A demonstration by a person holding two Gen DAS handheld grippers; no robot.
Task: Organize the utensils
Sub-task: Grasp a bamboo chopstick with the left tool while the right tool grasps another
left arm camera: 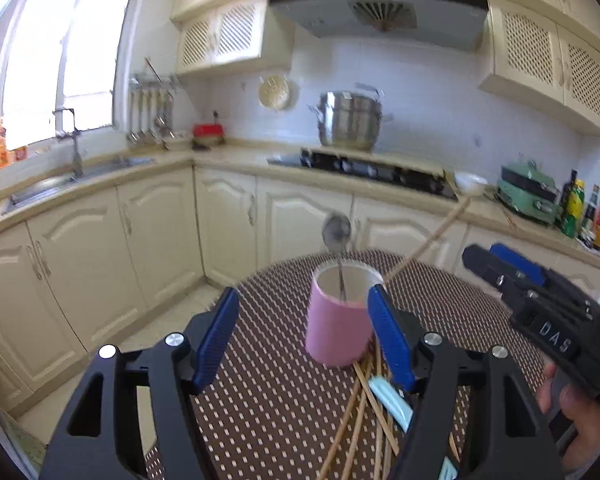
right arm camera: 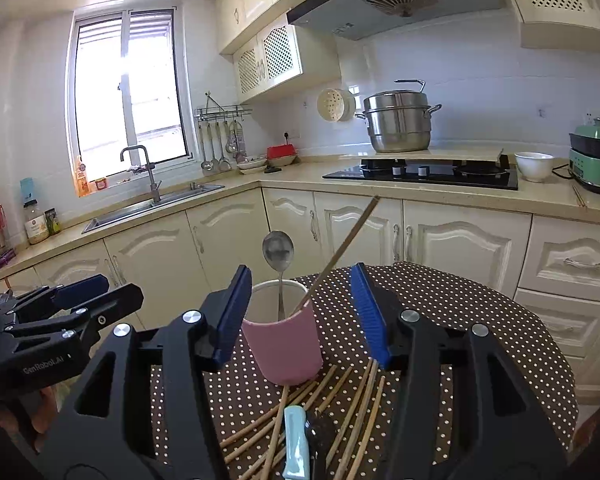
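Pink cup (right arm camera: pixel 284 346): smooth, matt. Spoon (right arm camera: pixel 278 250): shiny metal. Chopsticks (right arm camera: pixel 352 408): pale wood or bamboo, matt. Tablecloth (right arm camera: pixel 452 320): dotted woven fabric. Gripper pads (right arm camera: pixel 368 312): ribbed blue plastic.

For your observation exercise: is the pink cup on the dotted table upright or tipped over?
Upright. The pink cup stands on its base, open rim upward, with a metal spoon and one chopstick standing inside it.

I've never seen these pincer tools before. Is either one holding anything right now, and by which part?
Neither. The left gripper and right gripper both stand open on either side of the pink cup, pads clear of it.
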